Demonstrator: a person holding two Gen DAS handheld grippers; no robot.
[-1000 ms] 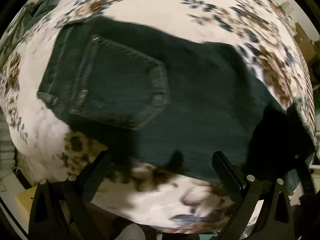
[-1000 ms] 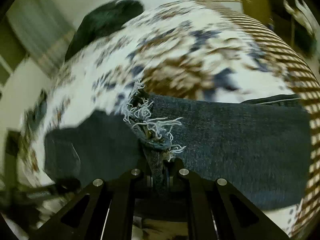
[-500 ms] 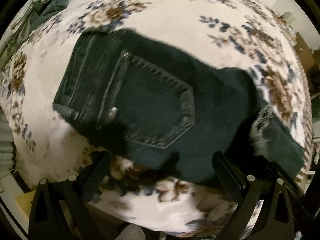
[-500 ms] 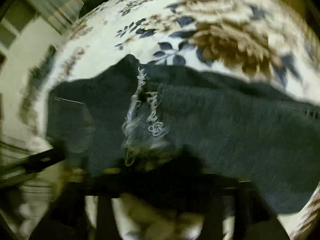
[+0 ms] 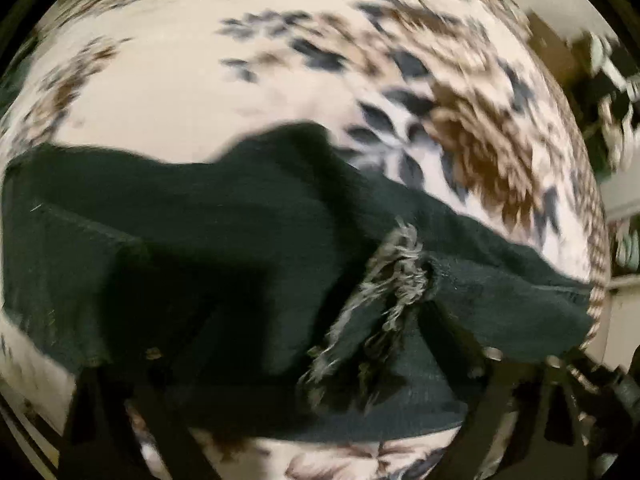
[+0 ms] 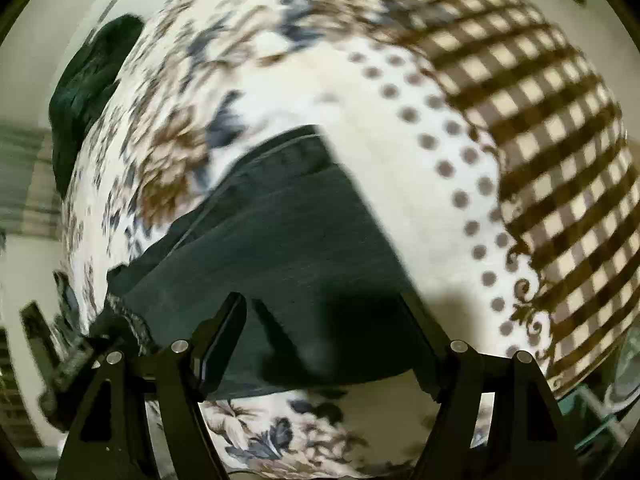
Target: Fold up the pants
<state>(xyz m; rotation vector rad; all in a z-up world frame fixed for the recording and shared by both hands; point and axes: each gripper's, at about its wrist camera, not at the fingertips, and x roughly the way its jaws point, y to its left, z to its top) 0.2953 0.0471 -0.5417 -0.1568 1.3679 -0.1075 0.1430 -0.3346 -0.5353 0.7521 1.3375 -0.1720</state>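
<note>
Dark denim pants (image 5: 240, 264), folded, frayed hem (image 5: 396, 276)

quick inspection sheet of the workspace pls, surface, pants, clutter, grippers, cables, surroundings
surface: floral bedspread, with a dotted and checked border
job's things: dark jeans lying folded over, frayed hem on top
clutter: dark garment heaped at the far edge
grippers: left gripper blurred, jaws apart and just been closing, over the denim; right gripper just opened, jaws apart, nothing gripped
cables: nothing seen
surroundings: pale wall, too blurred otherwise
</note>
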